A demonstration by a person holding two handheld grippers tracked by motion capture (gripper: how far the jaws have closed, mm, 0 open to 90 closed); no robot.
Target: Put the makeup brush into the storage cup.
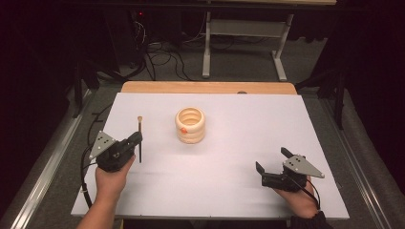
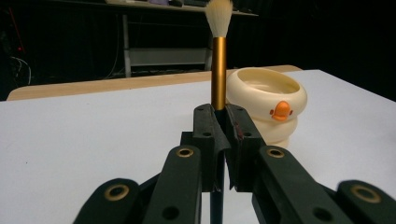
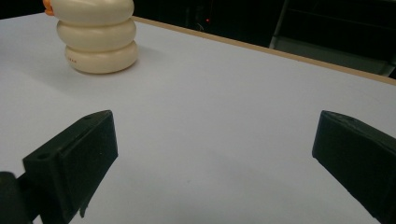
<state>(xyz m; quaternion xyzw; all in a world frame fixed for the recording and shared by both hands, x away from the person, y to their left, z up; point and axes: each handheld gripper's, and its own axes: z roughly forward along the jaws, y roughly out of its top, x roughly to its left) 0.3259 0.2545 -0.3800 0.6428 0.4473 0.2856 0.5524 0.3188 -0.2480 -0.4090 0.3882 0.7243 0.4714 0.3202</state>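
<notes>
Brush (image 2: 218,70), gold ferrule, soft tuft | left tongs (image 2: 219,140) clamp handle | right tongs (image 3: 210,154) apart | ribbed, seemingly ceramic cup (image 1: 190,125)

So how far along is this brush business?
Done: the left gripper is shut on the gold-handled brush with pale bristles, bristles pointing up. In hand: carrying it. Left, likely: placing it in the cream ringed duck-faced cup, which looks empty. The right gripper waits open.

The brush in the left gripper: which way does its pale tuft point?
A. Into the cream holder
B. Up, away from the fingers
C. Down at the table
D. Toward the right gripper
B: the left gripper is shut on the brush, gold ferrule and tuft rising above the fingers, beside the duck-faced holder.
</notes>
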